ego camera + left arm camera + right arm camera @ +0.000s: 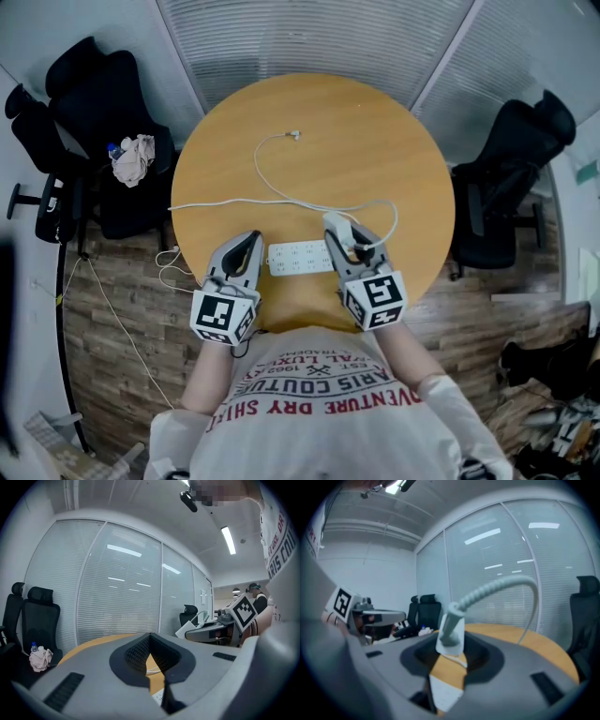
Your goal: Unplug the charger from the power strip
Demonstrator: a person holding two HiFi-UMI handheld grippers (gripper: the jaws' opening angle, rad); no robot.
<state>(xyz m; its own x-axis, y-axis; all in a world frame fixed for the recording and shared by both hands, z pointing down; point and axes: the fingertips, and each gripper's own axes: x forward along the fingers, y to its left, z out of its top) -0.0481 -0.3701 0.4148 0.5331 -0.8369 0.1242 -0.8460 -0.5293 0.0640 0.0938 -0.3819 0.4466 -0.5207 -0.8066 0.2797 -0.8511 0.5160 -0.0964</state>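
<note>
The left gripper rests at the strip's left end by the tabletop's near edge, its jaws drawn together on nothing. The strip lies flat along that near edge. The right gripper is clamped on the charger, which it holds beyond the strip's right end and apparently free of the sockets. The cable trails toward the far edge. The pull seems done, so the next move is probably laying the charger down gently.
</note>
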